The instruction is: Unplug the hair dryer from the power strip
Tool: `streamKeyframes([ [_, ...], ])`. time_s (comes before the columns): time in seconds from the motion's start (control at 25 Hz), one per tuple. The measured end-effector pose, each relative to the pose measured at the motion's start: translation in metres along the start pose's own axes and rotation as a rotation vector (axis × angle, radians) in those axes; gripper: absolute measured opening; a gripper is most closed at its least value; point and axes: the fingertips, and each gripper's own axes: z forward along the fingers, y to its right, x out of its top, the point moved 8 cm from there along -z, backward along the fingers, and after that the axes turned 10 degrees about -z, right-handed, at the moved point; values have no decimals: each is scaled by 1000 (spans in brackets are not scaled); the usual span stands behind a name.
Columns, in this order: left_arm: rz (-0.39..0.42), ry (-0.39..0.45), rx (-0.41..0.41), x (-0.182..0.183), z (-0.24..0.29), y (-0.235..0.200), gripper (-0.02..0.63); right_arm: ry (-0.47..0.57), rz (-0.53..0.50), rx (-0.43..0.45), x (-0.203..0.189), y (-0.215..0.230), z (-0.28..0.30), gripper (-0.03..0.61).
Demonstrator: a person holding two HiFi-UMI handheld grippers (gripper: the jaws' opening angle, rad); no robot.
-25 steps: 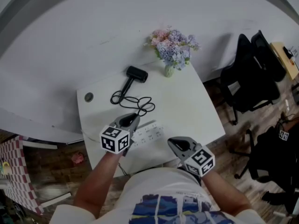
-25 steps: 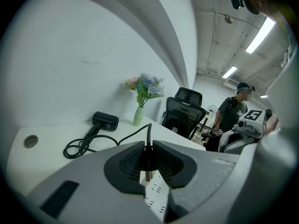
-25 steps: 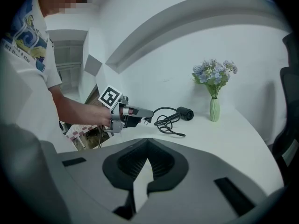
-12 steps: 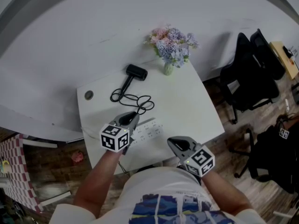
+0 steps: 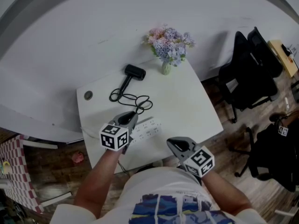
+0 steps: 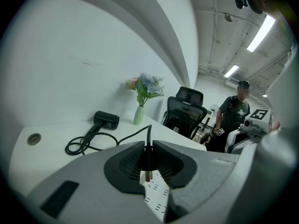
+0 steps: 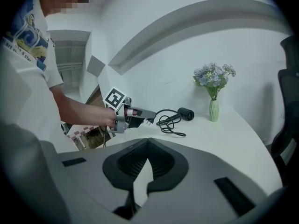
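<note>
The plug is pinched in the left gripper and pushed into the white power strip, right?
No. The plug is pinched in the left gripper, but it is out of the white power strip: the left gripper view shows its bare prongs above it.

Vase [image 5: 166, 68] at far right corner of surface [image 5: 187, 101]; hair dryer [image 5: 134, 72] left of it, by far edge. Cord [image 5: 131, 101] coiled mid-surface, before dryer. Power strip [image 5: 146, 129] near front edge; plug [image 6: 147, 158] over it, in left tool [image 5: 134, 116]. Grommet [image 5: 88, 95] by left edge. Right tool [image 5: 171, 143] at front edge. Chairs [image 5: 247, 73] right of surface.
</note>
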Motion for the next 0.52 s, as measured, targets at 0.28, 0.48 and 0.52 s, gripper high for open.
streamKeyframes([
  [0.28, 4, -4, 0, -4, 0, 3, 52, -3, 0, -7, -3, -3, -6, -3],
  [0.48, 2, -7, 2, -8, -2, 3, 52, -9, 9, -13, -1, -7, -10, -3],
  [0.52, 1, -9, 2, -9, -2, 3, 52, -9, 12, -14, -1, -8, -10, -3],
])
